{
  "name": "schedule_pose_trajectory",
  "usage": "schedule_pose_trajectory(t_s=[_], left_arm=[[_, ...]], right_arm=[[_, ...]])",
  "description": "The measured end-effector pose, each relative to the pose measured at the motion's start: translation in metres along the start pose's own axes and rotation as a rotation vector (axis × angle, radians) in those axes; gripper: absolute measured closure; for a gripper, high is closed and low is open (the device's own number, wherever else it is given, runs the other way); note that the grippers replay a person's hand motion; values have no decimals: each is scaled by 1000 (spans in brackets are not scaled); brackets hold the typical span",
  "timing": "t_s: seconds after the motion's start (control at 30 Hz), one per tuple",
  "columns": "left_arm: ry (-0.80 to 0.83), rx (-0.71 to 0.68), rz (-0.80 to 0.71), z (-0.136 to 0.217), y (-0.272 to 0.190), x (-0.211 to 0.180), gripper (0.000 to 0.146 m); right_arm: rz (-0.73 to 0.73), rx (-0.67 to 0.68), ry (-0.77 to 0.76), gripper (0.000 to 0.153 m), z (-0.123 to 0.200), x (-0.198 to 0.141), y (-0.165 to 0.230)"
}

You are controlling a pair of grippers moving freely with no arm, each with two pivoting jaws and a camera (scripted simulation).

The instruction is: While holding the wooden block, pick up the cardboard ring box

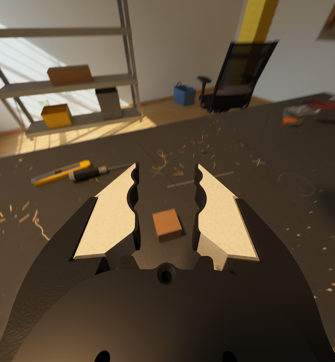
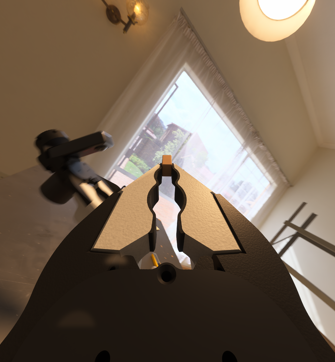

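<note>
Your left gripper (image 1: 166, 166) hovers, jaws spread, above small brown cardboard ring box (image 1: 167, 224) on dark worktable (image 1: 241, 225). Your right gripper (image 2: 166, 166) pinches small orange-brown wooden block (image 2: 166, 165) at fingertips, block's lower part hidden. Blurred left gripper behind.

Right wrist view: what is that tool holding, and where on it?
The right tool pinches the wooden block by its lower sides, at the fingertips; its top protrudes.

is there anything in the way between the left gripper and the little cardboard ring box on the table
Nothing visible. The cardboard ring box sits alone on the dark table, framed between the open left gripper fingers. The utility knife and screwdriver lie well off to the side.
</note>
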State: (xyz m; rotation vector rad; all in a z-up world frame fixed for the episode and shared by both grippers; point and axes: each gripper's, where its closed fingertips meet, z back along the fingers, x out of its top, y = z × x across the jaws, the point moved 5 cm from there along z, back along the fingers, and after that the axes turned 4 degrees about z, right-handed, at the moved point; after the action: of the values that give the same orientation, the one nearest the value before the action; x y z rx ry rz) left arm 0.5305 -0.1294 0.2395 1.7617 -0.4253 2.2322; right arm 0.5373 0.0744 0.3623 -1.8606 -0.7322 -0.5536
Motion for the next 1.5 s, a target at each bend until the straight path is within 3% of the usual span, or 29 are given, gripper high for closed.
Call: schedule_pose_trajectory(t_s=[0.17,0.3,0.57,0.63,0.7,0.77,0.83,0.9,1.0,1.17,1.33,1.5], left_arm=[[214,186,-39,-44,-30,-98,75],[411,391,-126,-64,-20,-144,66],[551,342,148,-86,-4,-178,62],[538,322,137,-89,-3,-179,79],[543,331,123,-90,-3,-179,85],[546,334,142,-91,0,-179,85],[555,345,166,-94,3,-179,72],[555,329,157,-98,4,-178,63],[546,300,137,-103,6,-176,87],[507,355,-39,-96,12,-154,87],[411,541,-472,-75,14,-79,87],[187,586,-613,-44,15,6,87]], right_arm=[[22,-50,-15,145,22,21,-15],[21,-81,-41,145,37,31,-25],[34,-84,-72,145,48,43,-27],[26,-75,-77,145,48,43,-26],[13,-63,-80,145,48,42,-26],[2,-52,-82,145,46,41,-26],[-1,-43,-82,145,44,40,-25],[-1,-34,-73,145,42,38,-23],[2,-22,-57,145,38,35,-21],[0,-13,-31,145,32,27,-19],[-14,-8,-26,145,23,16,-17],[21,-23,-21,145,23,13,-17]])
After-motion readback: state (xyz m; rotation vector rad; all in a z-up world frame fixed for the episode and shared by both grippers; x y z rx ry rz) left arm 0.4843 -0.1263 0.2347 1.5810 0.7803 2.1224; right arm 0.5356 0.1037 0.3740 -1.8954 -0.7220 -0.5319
